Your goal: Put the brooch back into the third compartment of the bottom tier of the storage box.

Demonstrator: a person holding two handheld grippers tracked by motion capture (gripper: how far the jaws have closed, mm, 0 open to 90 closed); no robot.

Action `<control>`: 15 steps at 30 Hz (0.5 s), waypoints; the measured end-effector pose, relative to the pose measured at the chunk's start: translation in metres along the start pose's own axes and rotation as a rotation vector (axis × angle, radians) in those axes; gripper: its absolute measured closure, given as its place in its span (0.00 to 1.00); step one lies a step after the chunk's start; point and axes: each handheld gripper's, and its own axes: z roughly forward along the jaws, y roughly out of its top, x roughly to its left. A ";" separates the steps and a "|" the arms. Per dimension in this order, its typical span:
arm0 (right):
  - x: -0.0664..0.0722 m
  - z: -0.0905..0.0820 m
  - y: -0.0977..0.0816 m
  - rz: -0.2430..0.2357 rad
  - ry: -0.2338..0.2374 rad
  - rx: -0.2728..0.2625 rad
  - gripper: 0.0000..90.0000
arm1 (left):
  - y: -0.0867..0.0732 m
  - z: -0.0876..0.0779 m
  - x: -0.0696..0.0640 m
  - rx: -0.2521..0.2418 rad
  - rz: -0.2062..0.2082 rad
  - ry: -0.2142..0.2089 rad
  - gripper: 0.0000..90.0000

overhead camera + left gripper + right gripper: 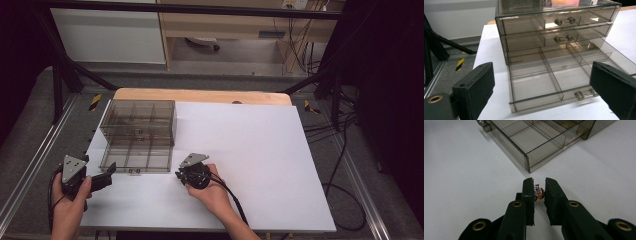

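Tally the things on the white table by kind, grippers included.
Drawer cabinet: 1
Pulled-out drawer: 1
Shut drawers: 2
Small colourful item between the right gripper's fingers: 1
Grippers, counting the left gripper: 2
Total: 7

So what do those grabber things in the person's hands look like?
Both are black tools with two flat, blocky jaws. The left gripper and the right gripper each carry a grey three-cornered plate on top and trail a black cable. Up close, the right one's jaw arms show round brass-coloured rivets. The forearms are bare, no sleeves showing.
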 end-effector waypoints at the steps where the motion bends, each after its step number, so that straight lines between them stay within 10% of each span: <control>1: -0.001 -0.001 -0.001 0.005 -0.002 -0.002 0.87 | 0.000 0.000 -0.001 -0.001 0.003 0.000 0.07; 15: -0.006 -0.004 -0.001 -0.001 -0.014 -0.009 0.87 | -0.002 0.000 0.001 0.007 0.006 -0.009 0.06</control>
